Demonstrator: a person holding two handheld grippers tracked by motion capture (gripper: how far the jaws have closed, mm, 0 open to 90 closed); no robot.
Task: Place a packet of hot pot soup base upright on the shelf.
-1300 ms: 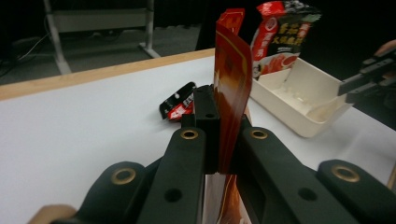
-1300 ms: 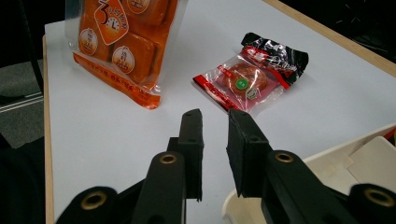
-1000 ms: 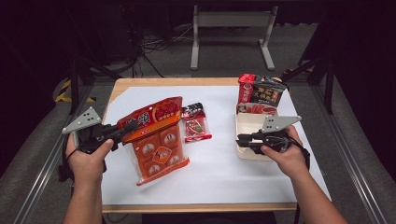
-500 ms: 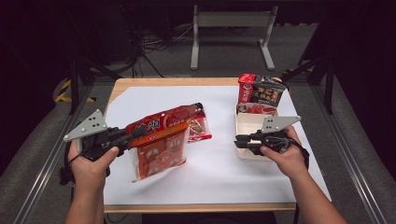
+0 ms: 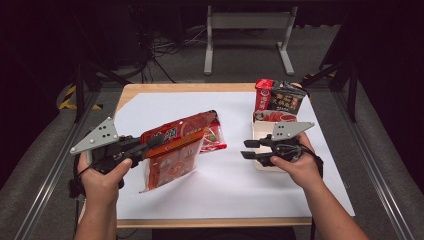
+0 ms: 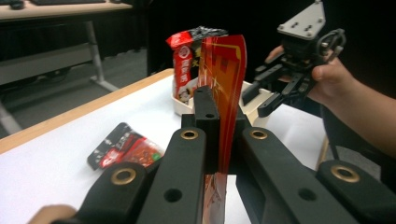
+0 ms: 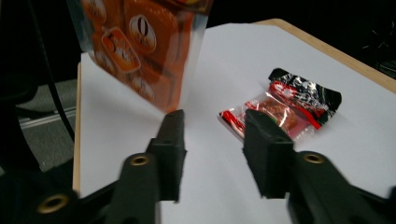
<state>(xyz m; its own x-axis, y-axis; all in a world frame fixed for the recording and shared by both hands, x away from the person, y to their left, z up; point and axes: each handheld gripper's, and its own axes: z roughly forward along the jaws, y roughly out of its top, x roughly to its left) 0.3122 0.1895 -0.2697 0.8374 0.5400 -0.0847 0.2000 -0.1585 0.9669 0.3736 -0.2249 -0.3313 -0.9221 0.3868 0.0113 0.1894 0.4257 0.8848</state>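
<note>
A large orange-red snack bag [image 5: 175, 145] hangs above the white sheet, and my left gripper [image 5: 150, 145] is shut on its top edge. In the left gripper view the bag [image 6: 224, 79] stands edge-on between the closed jaws of the left gripper [image 6: 219, 107]. My right gripper [image 5: 248, 149] hovers at the right in front of the tray; its jaws have just been opening and nothing is between them. The right gripper [image 7: 212, 126] faces the bag's lower corner [image 7: 140, 42]. A small red sachet [image 5: 216, 137] lies flat beneath the bag.
A white tray [image 5: 256, 131] at the right holds a red packet [image 5: 263, 92] and a dark packet [image 5: 287, 100] standing at its far end. The white sheet [image 5: 235, 190] covers most of the wooden table. A metal stand is on the floor beyond the table.
The left gripper has lifted the bag off the sheet and carried it a little to the right, now hanging more upright. The right gripper's jaws have spread apart; that hand stayed in place.
</note>
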